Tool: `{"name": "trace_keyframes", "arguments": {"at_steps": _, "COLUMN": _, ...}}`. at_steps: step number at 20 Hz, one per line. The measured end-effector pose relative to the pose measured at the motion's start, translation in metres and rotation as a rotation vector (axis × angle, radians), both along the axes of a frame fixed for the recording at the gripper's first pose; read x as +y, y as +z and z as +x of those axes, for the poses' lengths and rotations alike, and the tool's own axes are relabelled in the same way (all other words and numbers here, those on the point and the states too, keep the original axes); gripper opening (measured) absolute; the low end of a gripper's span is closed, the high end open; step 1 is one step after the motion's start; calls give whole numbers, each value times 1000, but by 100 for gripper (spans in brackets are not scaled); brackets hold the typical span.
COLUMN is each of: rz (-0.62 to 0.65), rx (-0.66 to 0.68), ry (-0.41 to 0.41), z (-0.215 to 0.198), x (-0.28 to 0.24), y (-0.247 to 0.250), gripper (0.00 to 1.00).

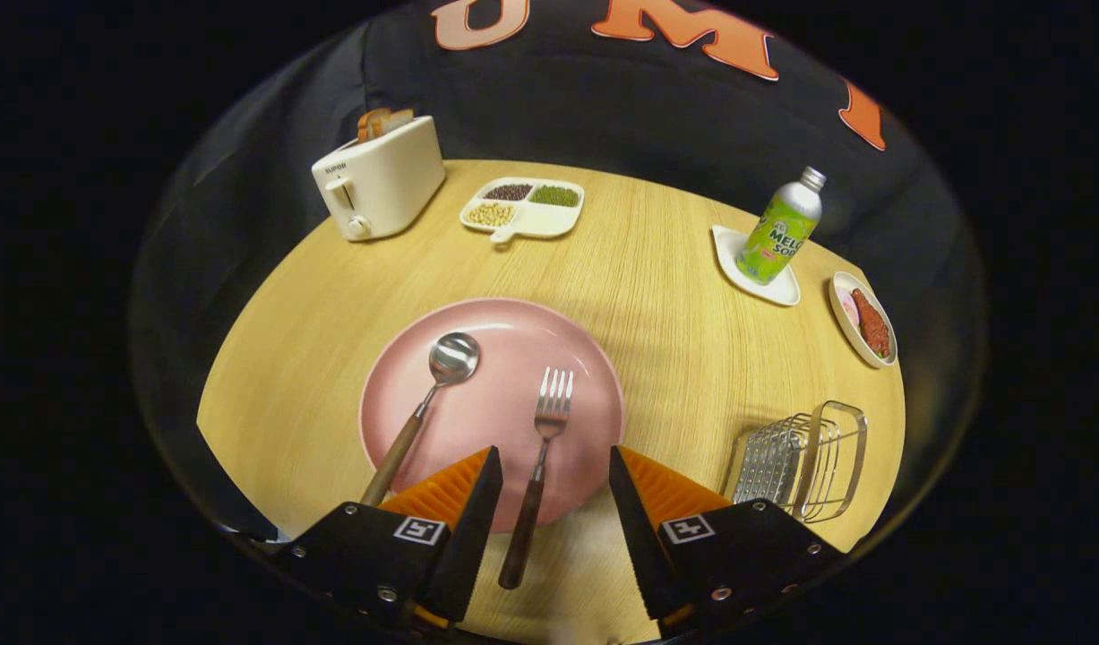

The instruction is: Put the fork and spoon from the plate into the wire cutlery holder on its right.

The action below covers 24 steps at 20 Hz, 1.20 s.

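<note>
I hold the fingers [553, 479] wide, straddling the fork [540, 466] handle overhanging the plate [504, 327] rim, easiest grab; spoon [428, 394] left, wire holder [804, 461] right on counter [656, 269]

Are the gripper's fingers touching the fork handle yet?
Apart. In the gripper view the open gripper straddles the fork handle, with bare plate and table showing on both sides between handle and each finger.
</note>
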<state>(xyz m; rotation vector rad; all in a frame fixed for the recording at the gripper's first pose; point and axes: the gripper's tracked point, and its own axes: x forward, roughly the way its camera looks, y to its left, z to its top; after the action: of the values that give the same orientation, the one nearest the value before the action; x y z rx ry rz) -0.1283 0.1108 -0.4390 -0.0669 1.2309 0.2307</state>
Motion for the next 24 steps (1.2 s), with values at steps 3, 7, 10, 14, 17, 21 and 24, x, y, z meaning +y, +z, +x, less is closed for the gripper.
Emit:
{"name": "trace_keyframes", "arguments": {"at_steps": 3, "rz": -12, "rx": 73, "ry": 13, "z": -9, "x": 4, "y": -14, "gripper": 58}}
{"name": "trace_keyframes", "arguments": {"at_steps": 7, "rz": -33, "rx": 147, "ry": 30, "z": -17, "x": 12, "y": -27, "gripper": 42}}
{"name": "trace_keyframes", "arguments": {"at_steps": 10, "rz": -57, "rx": 211, "ry": 28, "z": -24, "x": 16, "y": -36, "gripper": 36}}
{"name": "trace_keyframes", "arguments": {"at_steps": 14, "rz": -41, "rx": 259, "ry": -18, "z": -27, "x": 20, "y": -38, "gripper": 15}}
{"name": "trace_keyframes", "arguments": {"at_steps": 17, "rz": -36, "rx": 241, "ry": -40, "z": -23, "x": 16, "y": -35, "gripper": 5}}
{"name": "trace_keyframes", "arguments": {"at_steps": 21, "rz": 35, "rx": 159, "ry": -93, "z": -7, "x": 14, "y": -10, "gripper": 5}}
{"name": "trace_keyframes", "arguments": {"at_steps": 24, "rz": 75, "rx": 113, "ry": -119, "z": 1, "x": 6, "y": 12, "gripper": 5}}
